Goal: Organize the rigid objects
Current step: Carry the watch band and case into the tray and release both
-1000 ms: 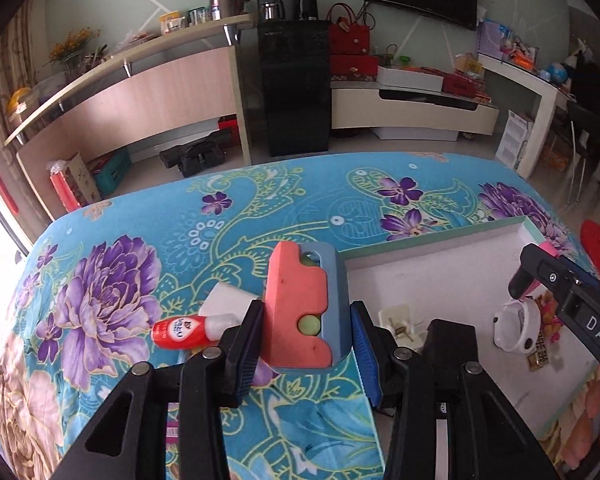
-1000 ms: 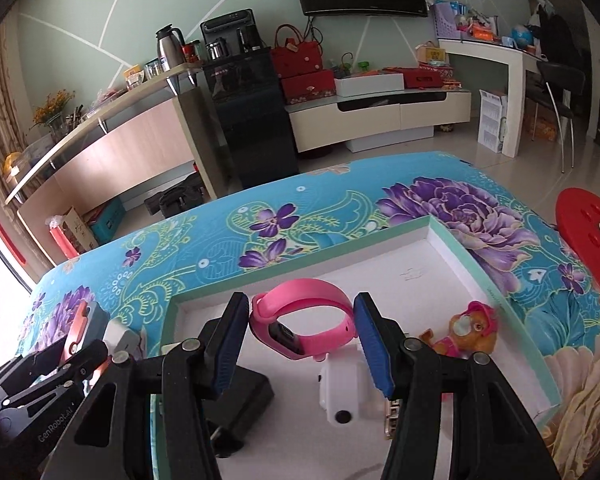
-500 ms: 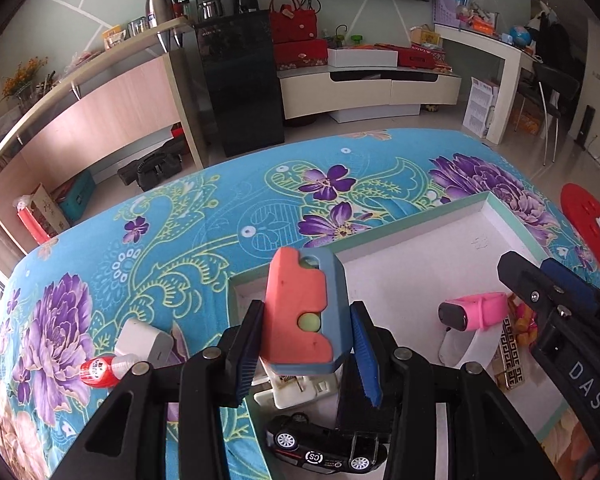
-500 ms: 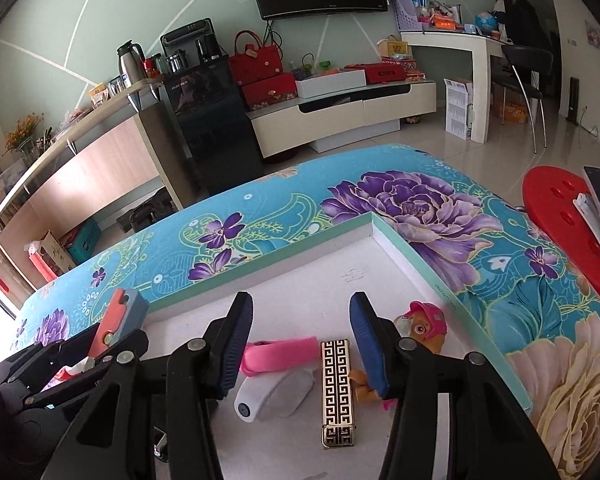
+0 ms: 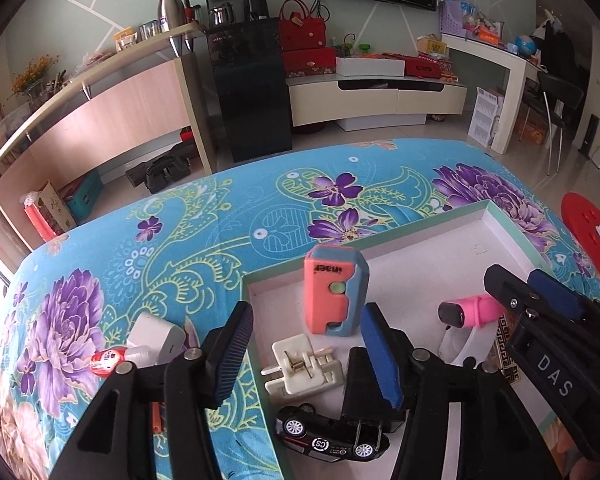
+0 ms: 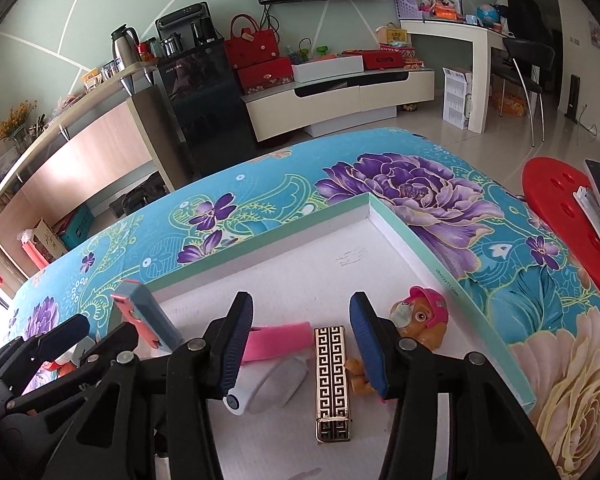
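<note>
A white tray with a green rim [image 5: 452, 216] lies on the flowered cloth. In the left wrist view an orange-and-blue block [image 5: 334, 290] stands upright in the tray's near left corner, free between the open jaws of my left gripper [image 5: 306, 354]. A white plug [image 5: 300, 368], a black toy car [image 5: 328, 438] and a black adapter [image 5: 364, 384] lie below it. My right gripper [image 6: 300, 344] is open over a pink wristband [image 6: 278, 340], a white device [image 6: 270, 390] and a gold patterned lighter [image 6: 332, 376]. The block also shows in the right wrist view [image 6: 148, 318].
A white charger [image 5: 156, 338] and a small red-and-white tube [image 5: 112, 360] lie on the cloth left of the tray. A toy dog in a pink cap [image 6: 418, 316] sits by the tray's right wall [image 6: 452, 280]. A red stool [image 6: 568, 216] stands to the right.
My left gripper carried the orange-and-blue block right, over the tray, then opened and left it standing there. My right gripper let go of the pink wristband, which now lies in the tray.
</note>
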